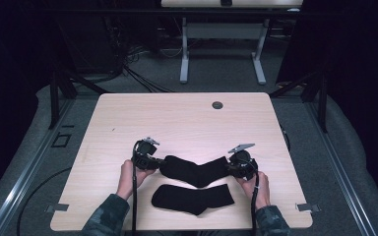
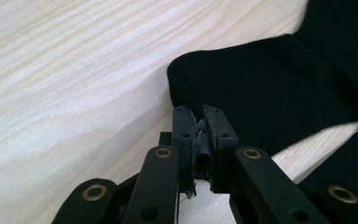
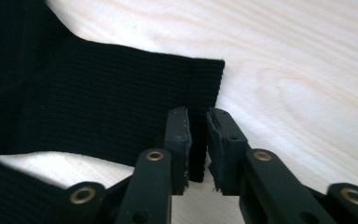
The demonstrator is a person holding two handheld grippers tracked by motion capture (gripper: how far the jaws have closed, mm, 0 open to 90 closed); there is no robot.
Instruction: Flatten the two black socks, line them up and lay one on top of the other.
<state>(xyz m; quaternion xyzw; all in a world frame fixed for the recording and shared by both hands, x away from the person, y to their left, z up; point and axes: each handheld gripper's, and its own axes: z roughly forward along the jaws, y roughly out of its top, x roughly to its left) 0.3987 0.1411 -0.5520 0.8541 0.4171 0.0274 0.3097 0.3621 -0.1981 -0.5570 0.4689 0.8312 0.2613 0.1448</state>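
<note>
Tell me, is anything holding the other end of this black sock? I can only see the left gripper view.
Observer: Yes. The right gripper is shut on the sock, on its straight cuff edge.
Operator: Is it the only sock?
Observer: No. The high view shows a second sock lying flat on the table, closer to the person than the one you hold.
Operator: Do the two socks touch?
Observer: From above they look apart, with a thin strip of bare wood between them.
</note>
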